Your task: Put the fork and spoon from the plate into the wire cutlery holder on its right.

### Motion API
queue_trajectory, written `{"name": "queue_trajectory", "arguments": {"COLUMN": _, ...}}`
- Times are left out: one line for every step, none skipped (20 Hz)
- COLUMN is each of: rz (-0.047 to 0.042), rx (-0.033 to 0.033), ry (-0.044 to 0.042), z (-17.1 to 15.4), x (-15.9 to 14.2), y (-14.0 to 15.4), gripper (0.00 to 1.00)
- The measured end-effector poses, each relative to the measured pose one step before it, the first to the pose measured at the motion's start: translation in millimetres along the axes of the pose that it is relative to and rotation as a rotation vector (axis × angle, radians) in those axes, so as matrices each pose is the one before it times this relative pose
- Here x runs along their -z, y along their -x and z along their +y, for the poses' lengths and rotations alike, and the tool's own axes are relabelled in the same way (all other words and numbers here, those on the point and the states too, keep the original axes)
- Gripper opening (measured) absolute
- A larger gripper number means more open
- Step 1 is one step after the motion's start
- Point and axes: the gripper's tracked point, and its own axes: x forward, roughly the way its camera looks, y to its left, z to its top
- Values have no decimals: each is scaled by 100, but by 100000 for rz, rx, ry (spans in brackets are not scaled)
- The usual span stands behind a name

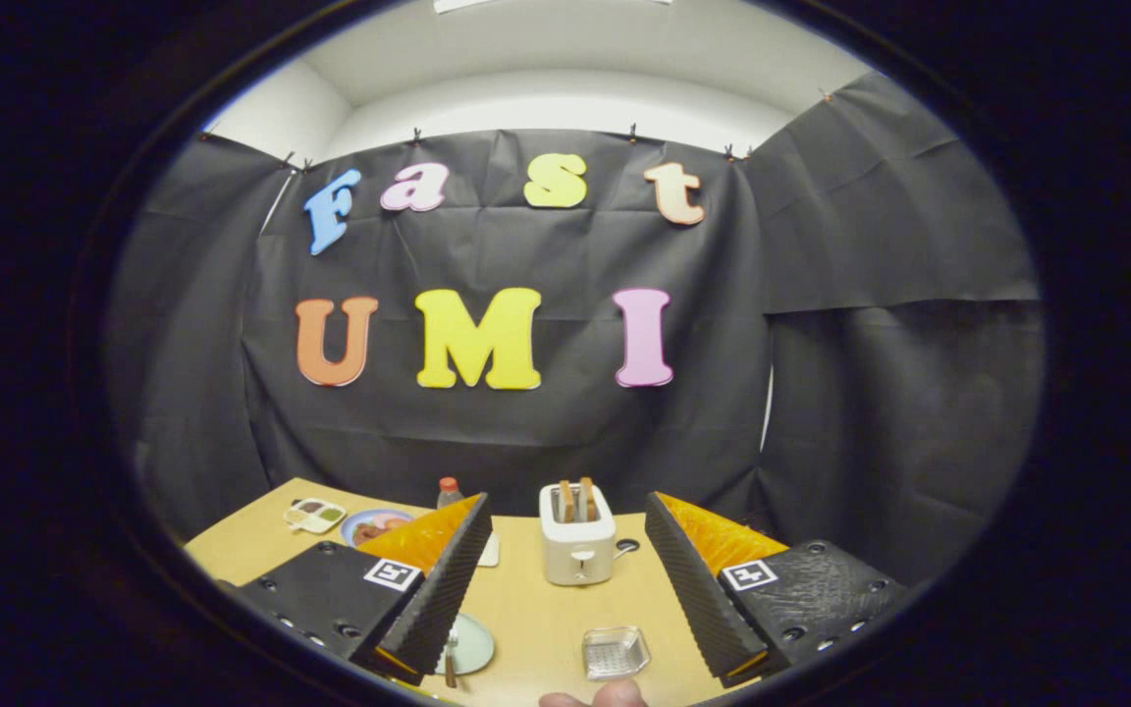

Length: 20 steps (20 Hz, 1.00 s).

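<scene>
Fingers [565, 589] ridged, wedge-shaped, spread wide, empty; round plate [472, 646], square wire holder [615, 652] between.

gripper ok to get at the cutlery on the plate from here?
Probably yes. The gripper has its jaws wide open with nothing held, and the plate with cutlery lies low beside one finger. The toaster stands farther back, out of the path.

The claw [565, 579] hangs with fingers spread wide, gripping nothing; seemingly a fingertip [593, 696] shows below.

Glossy plastic toaster [577, 546], metal wire cutlery holder [615, 652], matt wooden table [536, 619].
</scene>
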Motion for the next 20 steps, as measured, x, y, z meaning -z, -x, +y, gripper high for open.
{"name": "queue_trajectory", "arguments": {"rz": 1979, "rx": -1898, "ry": 304, "z": 906, "x": 982, "y": -250, "gripper": 95}}
{"name": "queue_trajectory", "arguments": {"rz": 1612, "rx": -1329, "ry": 1024, "z": 729, "x": 764, "y": -155, "gripper": 95}}
{"name": "queue_trajectory", "arguments": {"rz": 1134, "rx": -1412, "ry": 1064, "z": 851, "x": 762, "y": -163, "gripper": 95}}
{"name": "queue_trajectory", "arguments": {"rz": 1229, "rx": -1634, "ry": 994, "z": 904, "x": 727, "y": -237, "gripper": 95}}
{"name": "queue_trajectory", "arguments": {"rz": 1721, "rx": -2186, "ry": 960, "z": 1118, "x": 1080, "y": -498, "gripper": 95}}
{"name": "queue_trajectory", "arguments": {"rz": 2551, "rx": -1658, "ry": 1060, "z": 985, "x": 1259, "y": -417, "gripper": 95}}
{"name": "queue_trajectory", "arguments": {"rz": 2972, "rx": -1456, "ry": 1234, "z": 868, "x": 1567, "y": -522, "gripper": 95}}
{"name": "queue_trajectory", "arguments": {"rz": 2740, "rx": -1420, "ry": 1154, "z": 892, "x": 1379, "y": -542, "gripper": 96}}
{"name": "queue_trajectory", "arguments": {"rz": 2945, "rx": -1299, "ry": 1344, "z": 882, "x": 1535, "y": -633, "gripper": 96}}
{"name": "queue_trajectory", "arguments": {"rz": 3485, "rx": -1138, "ry": 1527, "z": 774, "x": 1634, "y": -713, "gripper": 96}}
{"name": "queue_trajectory", "arguments": {"rz": 3644, "rx": -1421, "ry": 1479, "z": 788, "x": 1821, "y": -969, "gripper": 96}}
{"name": "queue_trajectory", "arguments": {"rz": 4543, "rx": -1309, "ry": 771, "z": 716, "x": 1752, "y": -977, "gripper": 96}}
{"name": "queue_trajectory", "arguments": {"rz": 4958, "rx": -1574, "ry": -170, "z": 717, "x": 1969, "y": -1018, "gripper": 96}}
{"name": "queue_trajectory", "arguments": {"rz": 4642, "rx": -1523, "ry": -347, "z": 741, "x": 1705, "y": -753, "gripper": 96}}
{"name": "queue_trajectory", "arguments": {"rz": 4176, "rx": -1481, "ry": 13, "z": 733, "x": 1552, "y": -945, "gripper": 96}}
{"name": "queue_trajectory", "arguments": {"rz": 3671, "rx": -1472, "ry": 717, "z": 671, "x": 1268, "y": -812, "gripper": 96}}
{"name": "queue_trajectory", "arguments": {"rz": 3341, "rx": -1179, "ry": 542, "z": 579, "x": 1104, "y": -1034, "gripper": 96}}
{"name": "queue_trajectory", "arguments": {"rz": 3578, "rx": -1491, "ry": 358, "z": 552, "x": 1009, "y": -1030, "gripper": 96}}
{"name": "queue_trajectory", "arguments": {"rz": 3692, "rx": -1490, "ry": 134, "z": 679, "x": 1317, "y": -1057, "gripper": 96}}
{"name": "queue_trajectory", "arguments": {"rz": 3428, "rx": -1301, "ry": -279, "z": 470, "x": 1160, "y": -835, "gripper": 96}}
